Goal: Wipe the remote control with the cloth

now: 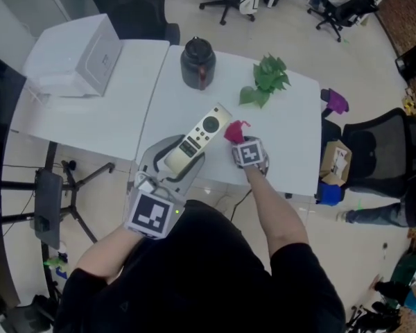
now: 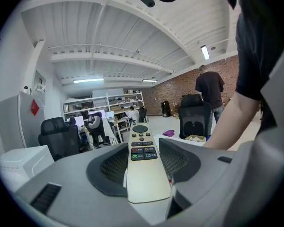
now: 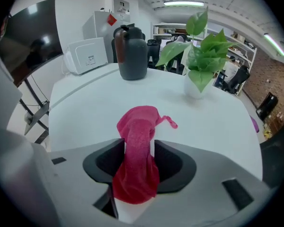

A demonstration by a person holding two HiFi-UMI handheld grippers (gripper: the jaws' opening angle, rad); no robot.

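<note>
Jaws of my left gripper (image 2: 142, 151) clamp the near end of the remote control (image 1: 201, 136), buttons up, its long far end jutting out over the white table (image 1: 291, 144) at the centre of the head view. My right gripper's (image 3: 138, 148) jaws stand wide apart, with the pink cloth (image 3: 138, 126) lying loose between them, a sliver of gap showing beside one pad; its bunched far end rests on the table just right of the remote. The main risk, as I judge it, is the cloth: nothing pinches it, so if I lift without closing first it will slide out, and a careless close may catch only a thin fold that pulls free on the first stroke. The remote is held by one end alone, so hard wiping on the overhanging part could lever it round or out of the pads. Further up the frame and well apart stand a dark lidded jug (image 1: 197, 62), whose contents I cannot see, and a small white pot (image 3: 197, 88) holding a green leafy plant (image 1: 267, 80); a wide sweep could tip either. A cardboard box (image 1: 336, 161) sits on the floor at the right edge, its contents too small to tell.
</note>
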